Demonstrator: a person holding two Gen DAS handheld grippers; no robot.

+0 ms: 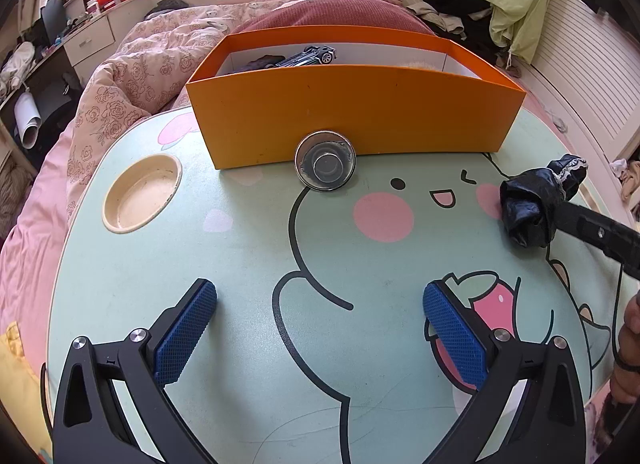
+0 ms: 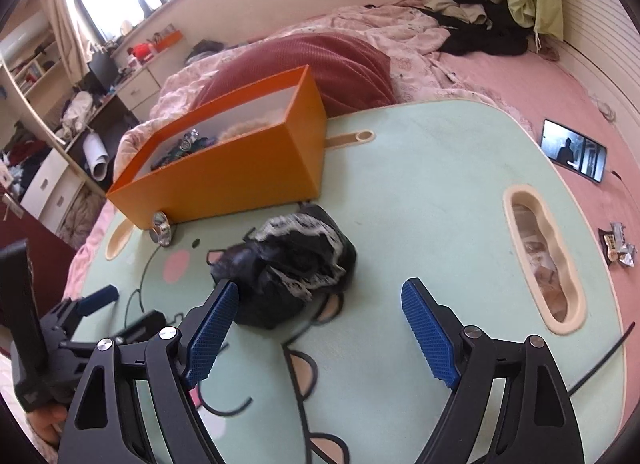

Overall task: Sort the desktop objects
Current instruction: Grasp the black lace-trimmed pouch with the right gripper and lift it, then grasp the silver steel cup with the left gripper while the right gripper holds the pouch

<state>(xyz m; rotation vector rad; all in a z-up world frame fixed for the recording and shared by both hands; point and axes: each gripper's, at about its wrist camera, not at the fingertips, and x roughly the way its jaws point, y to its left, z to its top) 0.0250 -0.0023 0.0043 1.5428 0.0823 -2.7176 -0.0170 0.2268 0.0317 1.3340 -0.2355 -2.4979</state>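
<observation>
2 grippers hover over the table (image 1: 240,248): left gripper (image 1: 320,316) spread wide and empty, right gripper (image 2: 320,324) spread, its left pad beside the black lace-trimmed bundle (image 2: 292,260), near the orange box (image 2: 240,167).

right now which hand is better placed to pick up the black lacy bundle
Right. The right gripper is open just short of the black lacy bundle, its left finger touching it. The left gripper sits over bare tabletop, farther away.

Counter (image 1: 248,248), mint green with cartoon print, stood on a pink bed (image 2: 520,75). On it lay: orange box (image 1: 352,111); round metal object (image 1: 325,166) touching the box's front; crumpled black lace-trimmed cloth (image 2: 296,260).
</observation>
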